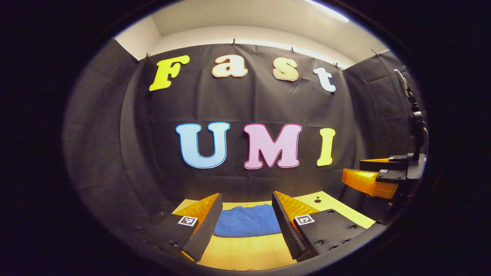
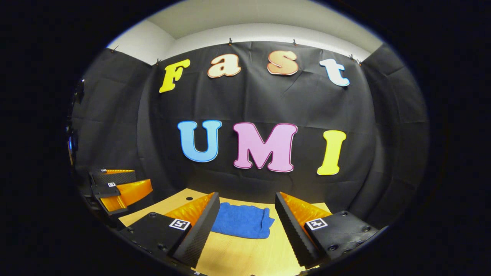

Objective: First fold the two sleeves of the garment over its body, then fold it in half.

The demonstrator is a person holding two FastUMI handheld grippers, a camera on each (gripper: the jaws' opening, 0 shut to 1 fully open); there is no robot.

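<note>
Light wooden table (image 1: 245,253) at the bottom, small round hole (image 1: 317,200) near its far right corner in the left gripper view. Black cloth wall (image 1: 249,103) behind, hung on small clips (image 1: 233,41) along the top edge. White wall and ceiling (image 2: 245,19) above the cloth.

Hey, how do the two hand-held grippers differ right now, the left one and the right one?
Little differs. In its own view, the left hand-held gripper frames the blue garment across its whole gap. The right hand-held gripper frames the garment's right edge, with bare table beside it. Both are open, raised above the table, holding nothing, with orange-backed black fingers.
</note>
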